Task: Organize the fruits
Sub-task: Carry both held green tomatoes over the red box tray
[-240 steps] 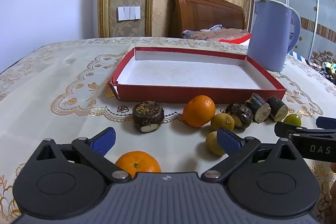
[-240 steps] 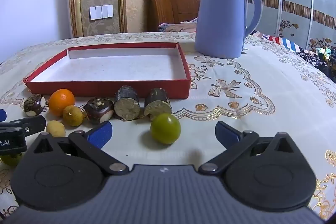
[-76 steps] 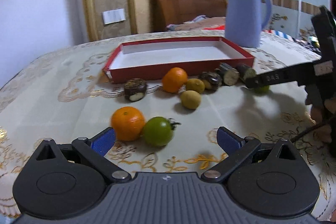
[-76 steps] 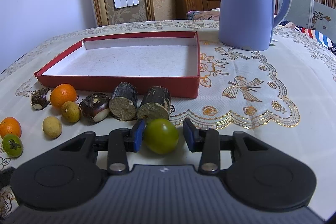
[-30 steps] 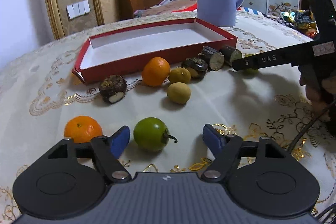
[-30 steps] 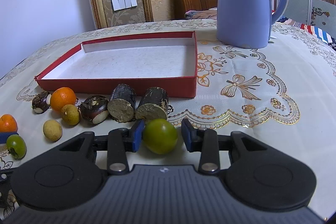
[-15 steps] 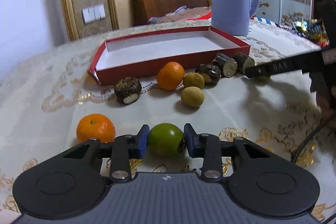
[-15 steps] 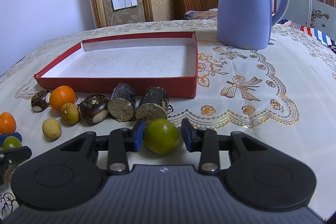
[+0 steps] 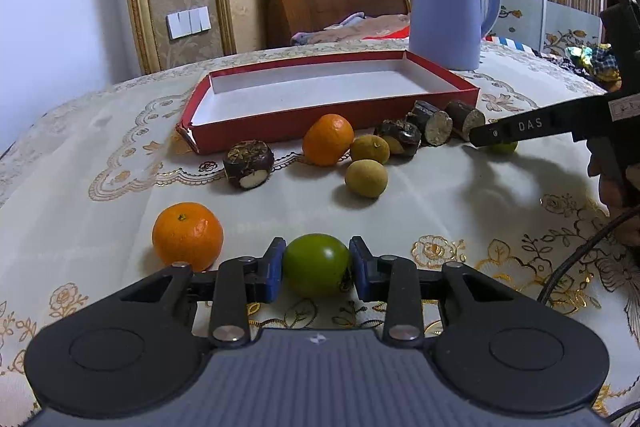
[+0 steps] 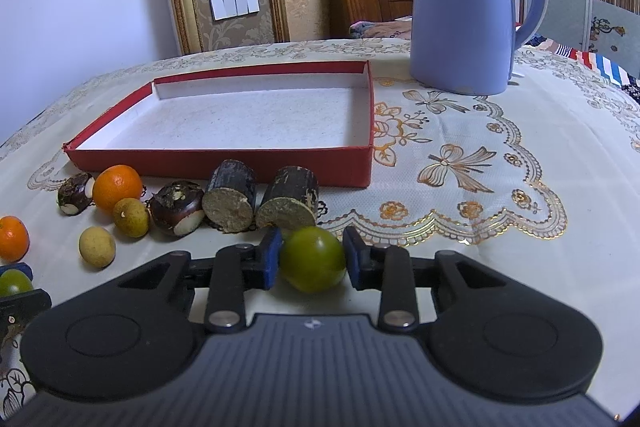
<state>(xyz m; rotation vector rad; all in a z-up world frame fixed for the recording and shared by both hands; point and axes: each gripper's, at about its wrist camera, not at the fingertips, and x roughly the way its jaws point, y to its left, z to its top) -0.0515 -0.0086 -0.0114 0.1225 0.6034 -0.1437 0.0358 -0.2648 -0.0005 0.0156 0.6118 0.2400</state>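
Two tools are each clamped on a round green fruit: the left tool [image 9: 316, 269] has its blue pads pressed against both sides of a dark green fruit [image 9: 316, 269] low over the worktop [image 9: 100, 219], which wears a cream cloth with gold embroidery, and the right tool [image 10: 310, 259] grips a yellower green fruit [image 10: 312, 259] the same way; whether either fruit rests on the cloth or is just off it is hard to judge from these views. Just left of the left tool's fruit sits a bright orange mandarin [image 9: 187, 235]. Farther back lies a loose row in front of the shallow red cardboard tray [image 9: 280, 123] with a white inside, which holds no fruit: a dark brown water chestnut [image 9: 248, 165], a second orange mandarin [image 9: 328, 139], two small tan round fruits [image 9: 366, 179], another dark chestnut [image 9: 400, 137] and two short dark-skinned cane pieces [image 10: 260, 199] with pale cut ends facing forward. The right tool's fruit sits just in front of the right-hand cane piece. Behind the tray's right corner stands a tall pale-blue plastic kettle [image 10: 464, 7], upright. In the left wrist view the right tool's black body, marked DAS, reaches in from the right with a person's fingers [image 9: 612, 183] on it
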